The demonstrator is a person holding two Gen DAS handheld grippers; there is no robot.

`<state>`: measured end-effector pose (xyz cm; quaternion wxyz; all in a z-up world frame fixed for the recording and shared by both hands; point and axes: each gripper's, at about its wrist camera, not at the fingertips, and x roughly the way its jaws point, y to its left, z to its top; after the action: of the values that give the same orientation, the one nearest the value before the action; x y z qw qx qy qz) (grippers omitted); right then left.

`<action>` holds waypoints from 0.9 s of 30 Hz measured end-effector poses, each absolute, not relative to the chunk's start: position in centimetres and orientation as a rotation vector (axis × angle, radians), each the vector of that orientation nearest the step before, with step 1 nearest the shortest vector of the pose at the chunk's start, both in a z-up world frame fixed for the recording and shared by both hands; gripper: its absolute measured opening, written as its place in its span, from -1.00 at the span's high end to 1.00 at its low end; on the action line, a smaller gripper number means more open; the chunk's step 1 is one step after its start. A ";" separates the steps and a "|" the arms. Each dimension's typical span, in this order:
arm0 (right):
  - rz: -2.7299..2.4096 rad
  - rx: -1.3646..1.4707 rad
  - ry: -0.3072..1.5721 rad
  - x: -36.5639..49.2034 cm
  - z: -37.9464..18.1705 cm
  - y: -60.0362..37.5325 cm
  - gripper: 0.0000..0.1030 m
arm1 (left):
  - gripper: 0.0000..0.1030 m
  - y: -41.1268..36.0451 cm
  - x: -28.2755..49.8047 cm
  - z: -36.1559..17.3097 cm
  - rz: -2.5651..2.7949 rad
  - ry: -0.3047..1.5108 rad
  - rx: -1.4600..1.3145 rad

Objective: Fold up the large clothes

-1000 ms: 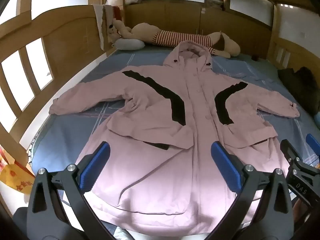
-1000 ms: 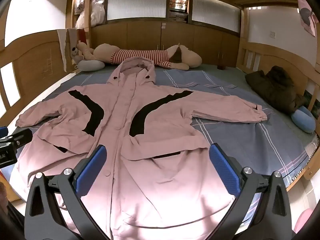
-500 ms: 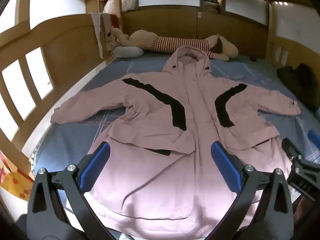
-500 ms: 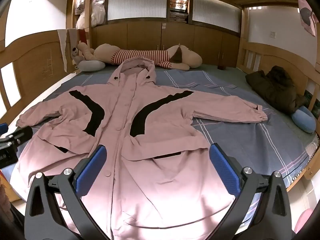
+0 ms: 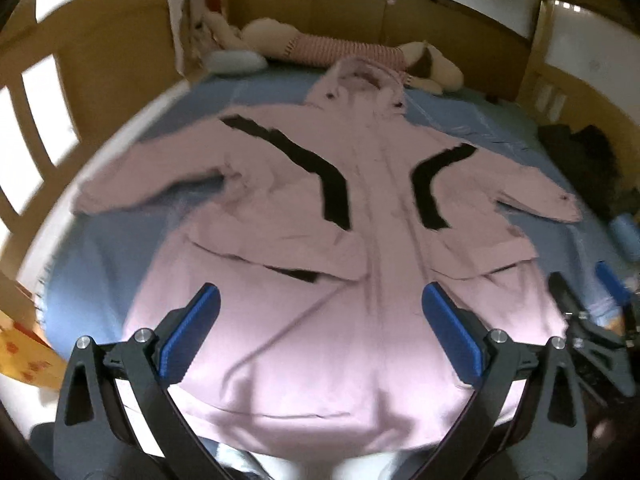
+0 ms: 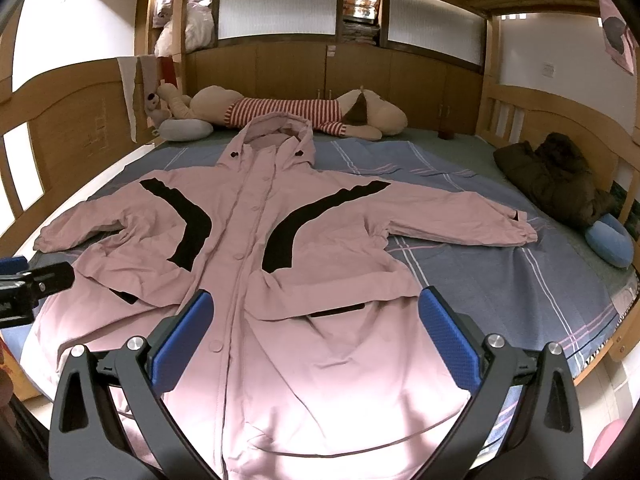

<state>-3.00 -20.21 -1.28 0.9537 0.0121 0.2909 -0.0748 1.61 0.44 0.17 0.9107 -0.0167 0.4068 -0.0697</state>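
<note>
**Pink coat lay flat on the bed, both grippers spread above its hem**

From the left wrist camera, blurred throughout, the pink coat (image 5: 352, 240) lay face up and spread full length on the blue bed sheet (image 5: 92, 264), hood towards the headboard, hem nearest the lens. The left gripper (image 5: 320, 336) hung over the lower skirt of the coat with its blue pads wide apart and nothing between them. At the right edge a second tool, the right gripper (image 5: 588, 304), showed partly; its fingers could not be read from here. A striped plush toy (image 5: 344, 50) lay beyond the hood.

From the right wrist camera, sharp, the coat (image 6: 280, 248) filled the near half of the bed, both sleeves stretched outwards, the right sleeve cuff (image 6: 516, 228) resting on bare sheet. The right gripper (image 6: 316, 332) was held over the hem near the button line, fingers fully apart and empty. A dark jacket (image 6: 556, 180) sat well apart by the side rail.

The cloth looked thin and soft, lightly creased, probably light for its size and a little slippery; it should drape and sag rather than hold a line. A cuff or shoulder seam would likely give the firmest pinch for bringing a sleeve across the body, and the hem corners for the lengthwise fold.
</note>
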 end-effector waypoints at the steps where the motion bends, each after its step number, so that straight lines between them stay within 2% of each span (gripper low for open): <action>1: -0.150 0.023 0.591 -3.0 -1.4 -20.1 -0.97 | -0.96 0.4 1.4 0.2 -0.136 0.831 -0.028; 10: -0.145 0.019 0.592 -3.0 -1.1 -20.3 -0.97 | -0.96 0.4 0.3 0.9 -0.109 0.752 -0.028; 27: -0.142 0.023 0.582 -3.2 -1.0 -20.6 -0.97 | -0.96 0.1 0.5 0.1 -0.077 0.737 0.035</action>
<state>-3.18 -20.61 -0.96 0.9554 0.0112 0.2866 -0.0702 0.55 0.08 0.12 0.9320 0.0169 0.3600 -0.0377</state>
